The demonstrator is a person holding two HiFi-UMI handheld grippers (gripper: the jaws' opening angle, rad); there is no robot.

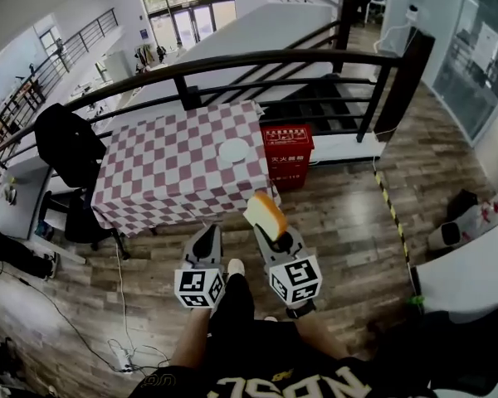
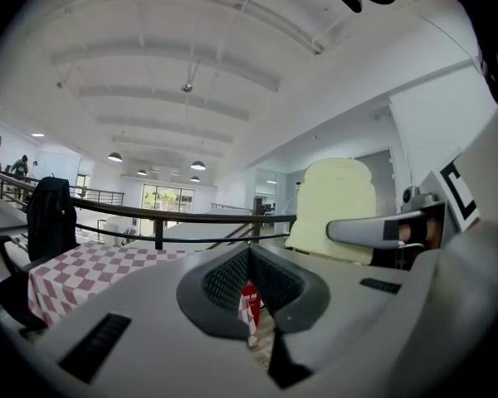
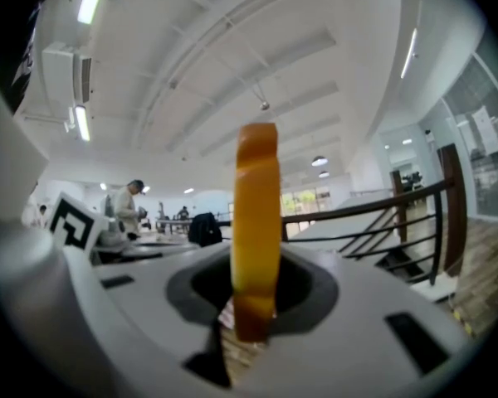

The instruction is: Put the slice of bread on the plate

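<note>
While the right gripper (image 1: 275,239) clamps the bread slice (image 1: 264,214) upright, the plate (image 1: 233,151) waits well ahead, left gripper (image 1: 206,240) closed, empty.

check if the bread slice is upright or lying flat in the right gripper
Upright. The bread slice stands on edge, clamped at its bottom by the right gripper, its crust rising straight above the jaws.

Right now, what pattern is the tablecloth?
Red-and-white checks on the tablecloth, clearest in the head view.
</note>
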